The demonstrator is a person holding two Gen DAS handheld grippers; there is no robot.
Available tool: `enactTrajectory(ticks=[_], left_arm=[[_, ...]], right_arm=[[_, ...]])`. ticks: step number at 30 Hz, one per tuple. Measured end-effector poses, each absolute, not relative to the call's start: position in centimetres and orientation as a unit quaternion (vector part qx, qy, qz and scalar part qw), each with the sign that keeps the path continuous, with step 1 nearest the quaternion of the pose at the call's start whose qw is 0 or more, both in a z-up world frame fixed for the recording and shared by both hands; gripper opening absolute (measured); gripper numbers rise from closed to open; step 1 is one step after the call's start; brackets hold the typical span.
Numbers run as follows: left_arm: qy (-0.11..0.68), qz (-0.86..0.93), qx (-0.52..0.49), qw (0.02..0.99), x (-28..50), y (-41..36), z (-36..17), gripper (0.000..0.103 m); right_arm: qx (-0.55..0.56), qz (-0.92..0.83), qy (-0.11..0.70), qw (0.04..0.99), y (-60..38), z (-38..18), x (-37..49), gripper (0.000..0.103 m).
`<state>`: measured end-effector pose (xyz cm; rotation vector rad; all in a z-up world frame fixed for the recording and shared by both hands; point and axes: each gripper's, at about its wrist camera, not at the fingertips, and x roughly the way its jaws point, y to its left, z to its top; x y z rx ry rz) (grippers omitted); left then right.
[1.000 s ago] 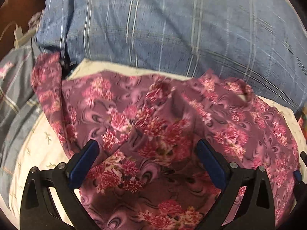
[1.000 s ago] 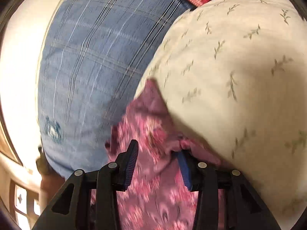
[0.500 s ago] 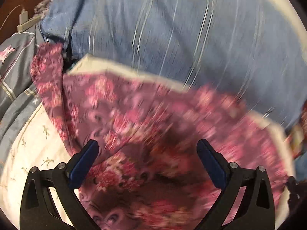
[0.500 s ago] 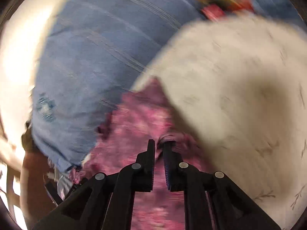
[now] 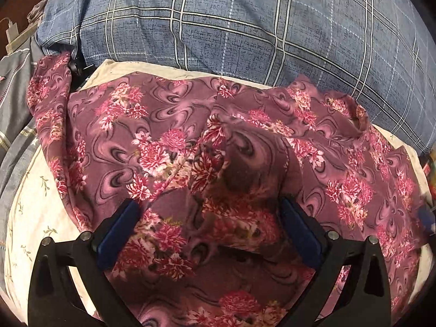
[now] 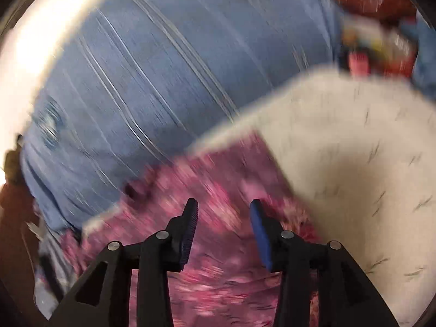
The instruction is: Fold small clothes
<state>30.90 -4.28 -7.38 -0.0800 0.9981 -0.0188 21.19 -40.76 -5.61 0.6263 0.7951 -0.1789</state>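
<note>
A purple garment with pink flowers lies spread and creased on a cream leaf-print sheet, with a raised fold near its middle. My left gripper hovers over that fold, open wide, its blue pads clear of the cloth. In the blurred right wrist view the garment's corner lies on the sheet. My right gripper is above it with its jaws opening; the cloth shows under the gap and neither pad presses on it.
A large blue plaid pillow rises right behind the garment, also filling the left of the right wrist view. Grey striped bedding lies at the left. Blurred colourful packets sit past the sheet's far edge.
The right gripper closed on the garment's edge, then parted again while the view rolled and shifted. The left gripper moved slightly, and the cloth now lies spread further right.
</note>
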Motion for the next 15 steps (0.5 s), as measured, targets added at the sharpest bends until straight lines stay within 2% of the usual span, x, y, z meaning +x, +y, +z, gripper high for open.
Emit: enactTrajectory(ticks=[1, 3, 5, 6, 7, 8, 10, 11, 13, 15], left_arm=[[0.477, -0.010, -0.038, 0.878, 30.9, -4.3, -7.4, 0.103], [0.475, -0.011, -0.033, 0.879, 30.9, -4.3, -7.4, 0.103], [0.477, -0.013, -0.037, 0.878, 30.9, -4.1, -7.1, 0.103], [0.475, -0.016, -0.043, 0.879, 30.8, -3.9, -6.7, 0.103], [0.473, -0.019, -0.050, 0.879, 30.7, -3.8, -6.3, 0.103], [0.470, -0.021, -0.059, 0.881, 30.5, -3.4, -5.7, 0.103], [0.465, -0.023, -0.074, 0.882, 30.5, -2.0, -4.3, 0.103], [0.466, -0.022, -0.088, 0.880, 30.7, -0.8, -3.5, 0.103], [0.468, -0.020, -0.118, 0.875, 31.7, 2.2, -2.2, 0.103], [0.471, -0.002, -0.126, 0.873, 33.5, 5.4, -0.9, 0.103]], right_arm=[[0.302, -0.091, 0.395, 0.863, -41.0, -6.7, 21.4, 0.029], [0.293, -0.101, 0.374, 0.874, -40.7, -5.8, 20.5, 0.035], [0.279, -0.080, 0.355, 0.889, -39.5, -4.3, 19.7, 0.036], [0.270, -0.065, 0.343, 0.897, -38.9, -4.0, 19.5, 0.043], [0.255, -0.053, 0.343, 0.902, -38.1, -4.0, 19.7, 0.057], [0.243, -0.047, 0.353, 0.902, -37.5, -4.4, 20.0, 0.060], [0.218, -0.049, 0.393, 0.892, -36.5, -6.7, 21.0, 0.061], [0.201, -0.051, 0.388, 0.898, -36.1, -7.2, 21.0, 0.061], [0.167, -0.049, 0.378, 0.909, -34.9, -7.0, 21.0, 0.073], [0.140, -0.051, 0.387, 0.910, -34.0, -6.8, 21.5, 0.080]])
